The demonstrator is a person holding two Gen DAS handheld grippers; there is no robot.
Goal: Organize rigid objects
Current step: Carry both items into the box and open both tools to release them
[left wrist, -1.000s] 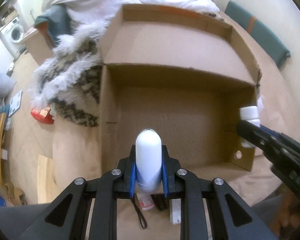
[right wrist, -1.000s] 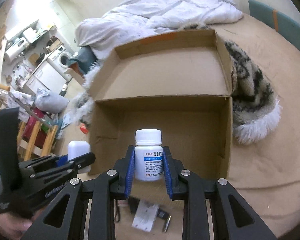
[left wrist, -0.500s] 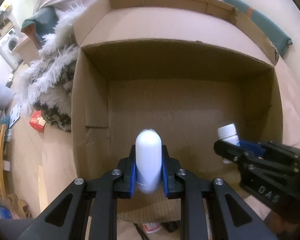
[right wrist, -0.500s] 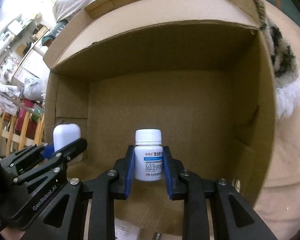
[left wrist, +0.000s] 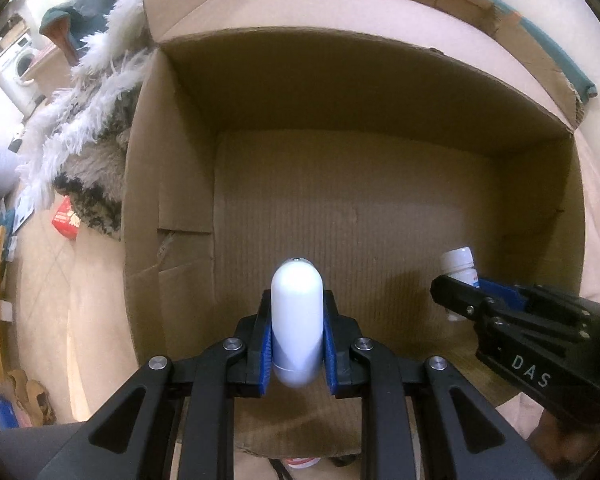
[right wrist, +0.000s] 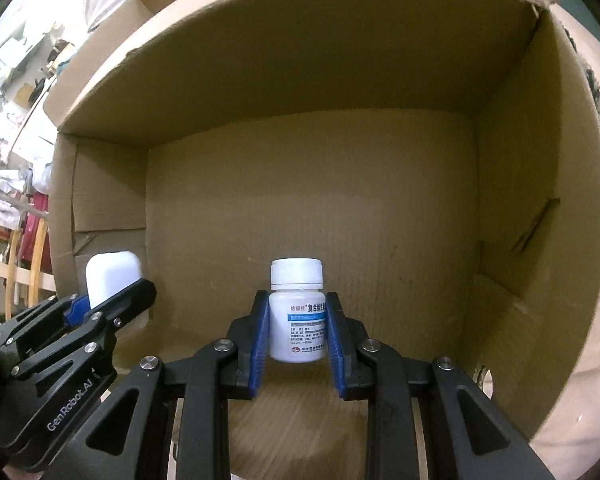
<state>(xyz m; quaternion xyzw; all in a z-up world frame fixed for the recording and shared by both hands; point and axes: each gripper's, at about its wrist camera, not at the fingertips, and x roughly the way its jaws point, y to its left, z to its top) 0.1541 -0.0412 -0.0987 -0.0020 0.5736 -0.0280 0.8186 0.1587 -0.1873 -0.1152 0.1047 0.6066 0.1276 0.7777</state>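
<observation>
My left gripper point(left wrist: 297, 330) is shut on a white rounded case point(left wrist: 297, 320) and holds it inside the open cardboard box point(left wrist: 168, 184), over the box floor. My right gripper point(right wrist: 298, 330) is shut on a white pill bottle point(right wrist: 297, 316) with a blue-striped label, also inside the box, to the right of the left gripper. The right gripper and bottle point(left wrist: 458, 268) show at the right of the left wrist view. The left gripper and case point(right wrist: 112, 276) show at the left of the right wrist view. The box floor point(right wrist: 340, 208) is bare.
The box stands on a beige surface with its flaps open. A furry white and dark rug point(left wrist: 88, 148) lies left of the box, with a small red packet point(left wrist: 66, 218) beside it. Small items point(left wrist: 300, 462) lie in front of the box's near wall.
Both grippers have moved forward and down from in front of the box into it, each still holding its object. The box walls now fill both views.
</observation>
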